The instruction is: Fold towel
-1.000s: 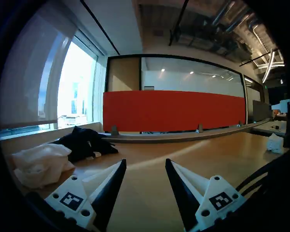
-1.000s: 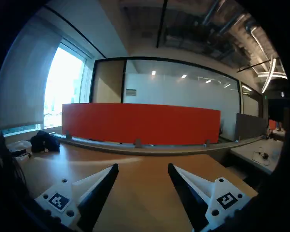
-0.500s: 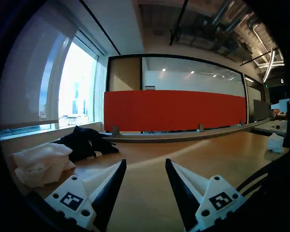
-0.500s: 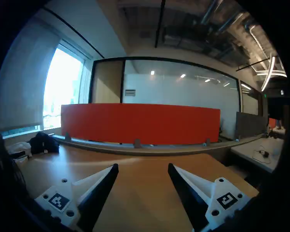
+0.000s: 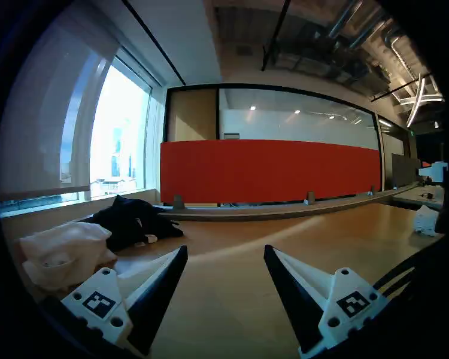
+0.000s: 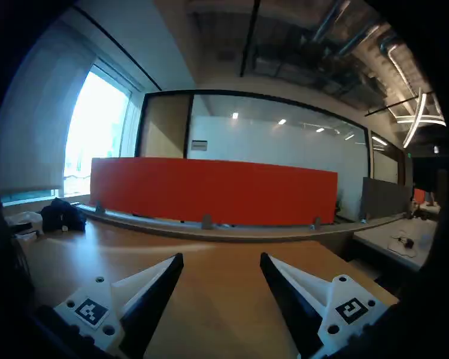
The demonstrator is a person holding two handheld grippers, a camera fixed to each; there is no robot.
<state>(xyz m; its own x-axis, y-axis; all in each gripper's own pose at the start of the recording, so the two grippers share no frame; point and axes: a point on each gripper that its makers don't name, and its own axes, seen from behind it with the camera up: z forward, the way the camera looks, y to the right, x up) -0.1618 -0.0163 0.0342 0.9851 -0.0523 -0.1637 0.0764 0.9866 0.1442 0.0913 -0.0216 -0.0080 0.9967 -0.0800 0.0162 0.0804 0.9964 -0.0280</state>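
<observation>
A crumpled cream towel (image 5: 63, 254) lies at the left end of the wooden table (image 5: 236, 281), close to the window. My left gripper (image 5: 225, 250) hovers low over the table to the right of that towel, open, with nothing between its fingers. In the right gripper view the same pale towel (image 6: 22, 220) shows small at the far left edge. My right gripper (image 6: 221, 256) is open over bare wood, far from the towel, holding nothing.
A black bundle of cloth (image 5: 132, 220) lies just behind the cream towel, also seen as a dark heap (image 6: 61, 216) in the right gripper view. An orange divider panel (image 5: 269, 170) runs along the table's far edge. A small white object (image 5: 425, 221) sits at the right.
My left gripper's fingers have spread wider apart. The right gripper has tilted up a little and its fingers stay as they were.
</observation>
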